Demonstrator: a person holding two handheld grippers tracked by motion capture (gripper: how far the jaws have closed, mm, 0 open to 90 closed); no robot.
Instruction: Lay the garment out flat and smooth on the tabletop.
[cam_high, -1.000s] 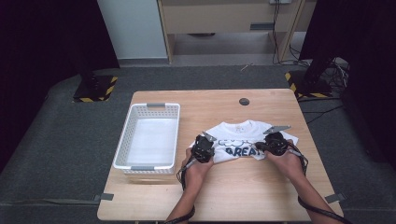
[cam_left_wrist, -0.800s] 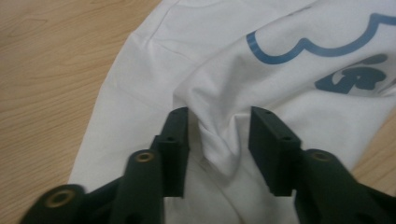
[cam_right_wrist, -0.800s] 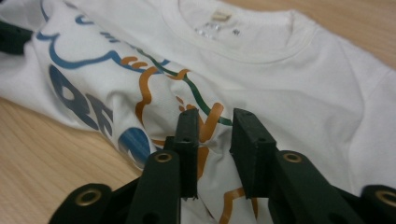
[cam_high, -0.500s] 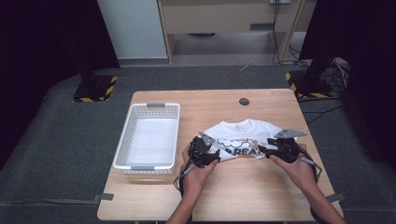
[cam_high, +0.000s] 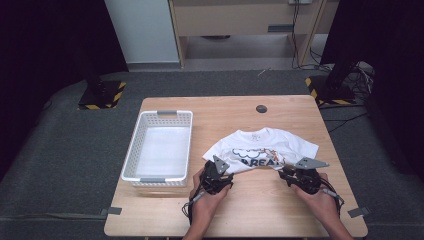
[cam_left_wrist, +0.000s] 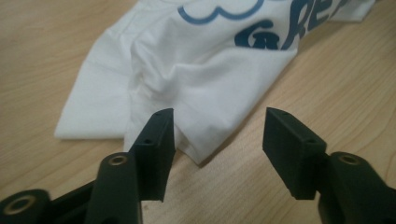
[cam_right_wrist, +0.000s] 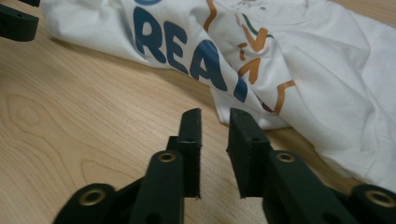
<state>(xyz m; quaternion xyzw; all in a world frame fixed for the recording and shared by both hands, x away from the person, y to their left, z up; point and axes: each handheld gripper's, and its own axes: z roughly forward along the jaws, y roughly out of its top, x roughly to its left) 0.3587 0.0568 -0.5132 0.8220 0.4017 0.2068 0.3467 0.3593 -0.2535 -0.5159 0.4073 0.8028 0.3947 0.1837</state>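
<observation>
**T-shirt lies loose on the table, both grippers just off its near hem**

The white T-shirt (cam_high: 265, 150), printed with blue lettering and orange marks, lies rumpled on the wooden table (cam_high: 250, 210), spread just ahead of the two hand-held tools. The left gripper (cam_left_wrist: 217, 140) stands with its jaws well apart and nothing pressed between them; a folded corner of the shirt pokes into the gap from the front, close beside one jaw. Its jaws have just been closing. The right gripper (cam_right_wrist: 215, 135) shows a narrow slit between its jaws, bare wood beneath, with the shirt's hem just beyond the fingertips (cam_right_wrist: 243, 121); these jaws have also just been closing, with no cloth between them. From above, a white plastic basket (cam_high: 182, 116) sits to the outer side of the left gripper (cam_high: 216, 175), well apart from the right gripper (cam_high: 300, 175).
</observation>
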